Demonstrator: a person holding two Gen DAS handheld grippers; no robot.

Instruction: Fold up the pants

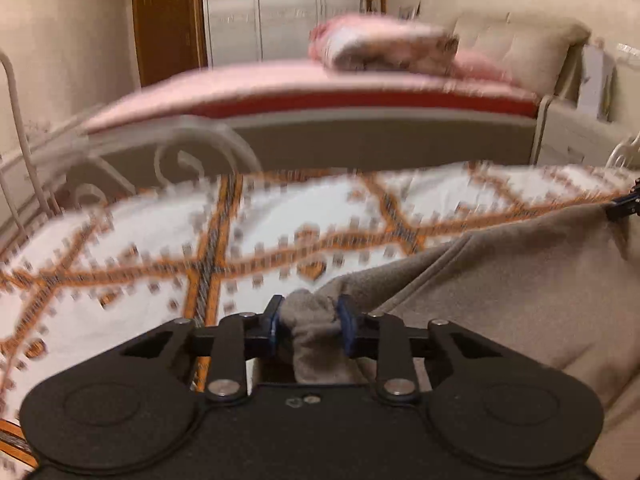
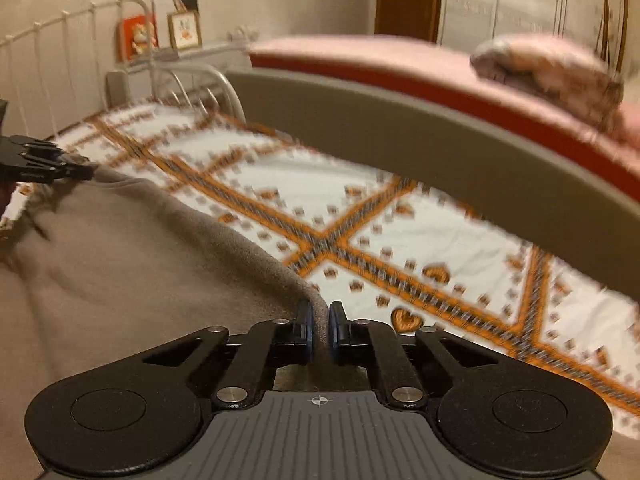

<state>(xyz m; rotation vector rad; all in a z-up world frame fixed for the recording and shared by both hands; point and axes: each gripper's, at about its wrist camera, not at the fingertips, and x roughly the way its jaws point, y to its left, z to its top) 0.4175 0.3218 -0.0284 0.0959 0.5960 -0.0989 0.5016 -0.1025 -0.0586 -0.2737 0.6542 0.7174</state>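
The pants (image 1: 500, 292) are grey-brown fleece, held up above a bed with a white and orange patterned cover (image 1: 168, 240). My left gripper (image 1: 308, 324) is shut on a bunched end of the fabric. My right gripper (image 2: 320, 324) is shut on the fabric's edge, the pants (image 2: 132, 264) spreading left of it. Each gripper shows in the other's view: the right gripper (image 1: 624, 206) at the far right edge, the left gripper (image 2: 78, 170) at the far left edge, both pinching the stretched top edge. Both views are motion-blurred.
A second bed with a pink cover (image 1: 280, 84) and a folded pink blanket (image 1: 384, 46) stands behind a grey footboard (image 1: 360, 140). A white metal bed frame (image 2: 60, 36) and a shelf with small pictures (image 2: 160, 28) are at the left wall. A wardrobe (image 1: 280, 8) stands behind.
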